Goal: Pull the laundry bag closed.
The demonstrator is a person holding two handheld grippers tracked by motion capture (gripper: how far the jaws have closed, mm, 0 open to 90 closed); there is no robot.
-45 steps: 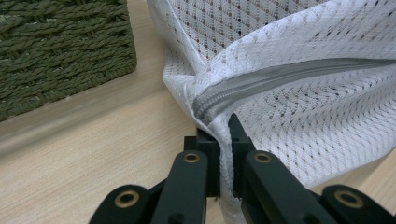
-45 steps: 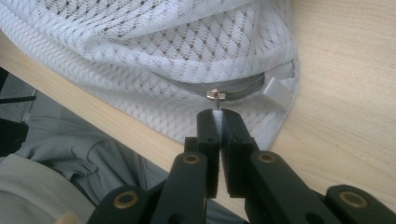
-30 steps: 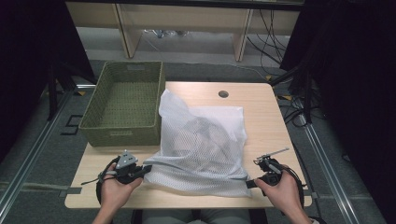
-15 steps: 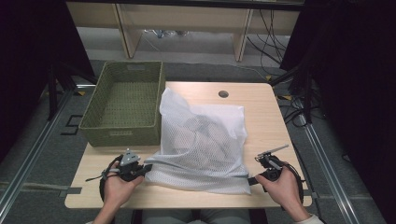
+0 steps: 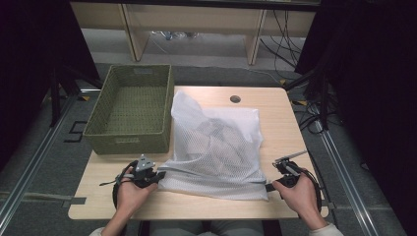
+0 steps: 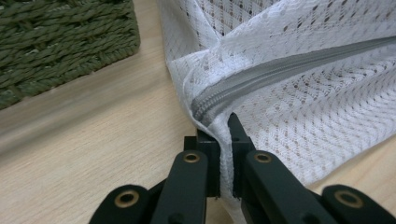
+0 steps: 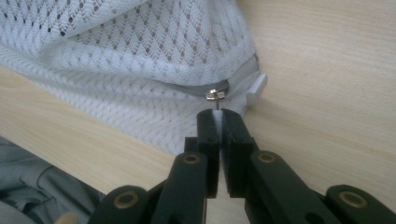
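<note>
We note a white mesh bag (image 5: 216, 147) lying flat on the wooden table (image 5: 275, 108), just right of a green woven basket (image 5: 130, 108) and touching its near right corner. The mesh is a fine diamond weave, semi-sheer, with a dark, crumpled shape showing dimly through it; what it is we cannot tell. The far corner of the bag stands up in a soft peak. A grey zipper (image 6: 280, 70) runs along the near edge, closed along the length we see.

Left gripper (image 5: 156, 175): jaws pressed together on the bag's near left corner, white fabric pinched between them just below the zipper's end.

Right gripper (image 5: 269, 187): jaws nearly together at the near right corner, clamped on a thin white pull tab that hangs from the small metal slider (image 7: 215, 94). A white plastic tag (image 7: 256, 89) sticks out beside the zipper's end there.

The near edge lies stretched between the two grippers.
</note>
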